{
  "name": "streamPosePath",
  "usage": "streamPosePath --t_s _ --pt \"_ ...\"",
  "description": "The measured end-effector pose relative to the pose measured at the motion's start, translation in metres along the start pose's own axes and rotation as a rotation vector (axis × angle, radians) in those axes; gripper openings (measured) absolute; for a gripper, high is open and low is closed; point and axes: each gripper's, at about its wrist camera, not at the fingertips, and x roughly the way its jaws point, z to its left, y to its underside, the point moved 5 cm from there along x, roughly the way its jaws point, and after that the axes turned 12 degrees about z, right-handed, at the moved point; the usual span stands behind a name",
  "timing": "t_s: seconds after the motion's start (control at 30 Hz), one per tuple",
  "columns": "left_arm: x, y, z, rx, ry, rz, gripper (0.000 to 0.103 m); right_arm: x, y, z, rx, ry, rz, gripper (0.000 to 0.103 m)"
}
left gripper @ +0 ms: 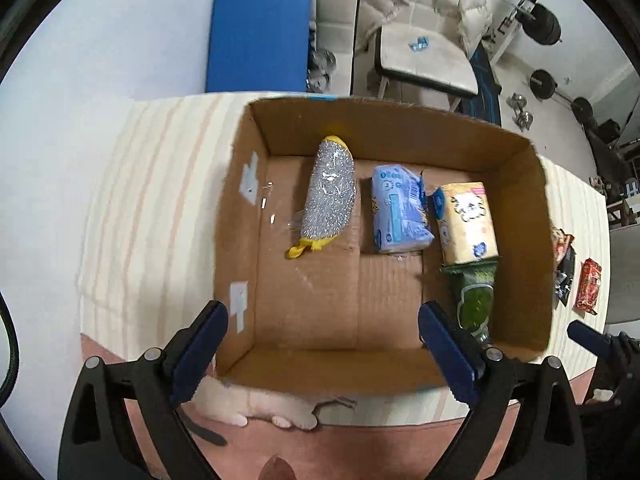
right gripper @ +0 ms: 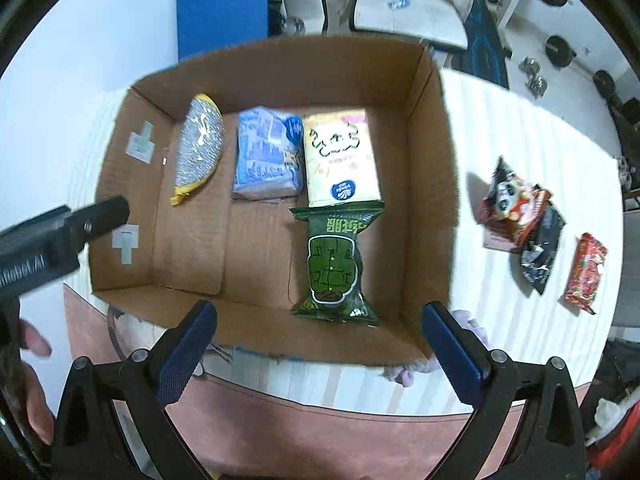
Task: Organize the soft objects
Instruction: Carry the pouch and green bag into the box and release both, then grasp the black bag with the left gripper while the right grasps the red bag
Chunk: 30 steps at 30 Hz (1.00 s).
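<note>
Both grippers hang over the near edge of an open cardboard box [right gripper: 432, 184] on the striped table [right gripper: 520, 140], and each has its jaws spread wide with nothing between them. The left gripper [left gripper: 324, 344] looks down on bare box floor; the silver scrubber with yellow trim [left gripper: 330, 196] lies well ahead of it, leaning toward the back wall. The right gripper [right gripper: 320, 344] sits just short of the green snack packet [right gripper: 334, 268], whose lower seal is nearest its jaws. Behind that packet, touching its top edge, is a cream tissue pack [right gripper: 340, 156], and beside it a pale blue tissue pack [right gripper: 266, 152]. Out on the table, well apart from the box to the right, lie a red-and-black panda packet [right gripper: 516, 208], a black packet [right gripper: 540, 256] partly tucked under it, and a red packet [right gripper: 584, 272]. From the left camera the green packet is partly hidden by the right-hand jaw, and the box wall cuts off most of the loose packets. The green packet carries Korean lettering that I can't read; the cream pack has a round blue logo too small to make out.
</note>
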Motion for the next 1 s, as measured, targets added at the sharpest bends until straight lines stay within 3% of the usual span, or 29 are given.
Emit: streamPosePath --t_s 0.47,0.77,1.0 --pt "-0.109 0.086 -0.002 -0.002 -0.034 -0.218 0.098 -0.084 0.081 0.004 -0.027 0.002 -0.236 0.103" --pt "-0.129 0.111 -0.004 -0.009 -0.013 -0.219 0.098 -0.119 0.118 0.013 -0.059 -0.065 -0.289 0.103" --pt "-0.135 0.101 -0.061 0.07 0.016 -0.2 0.098 -0.128 0.125 -0.011 -0.022 -0.129 -0.296 0.103"
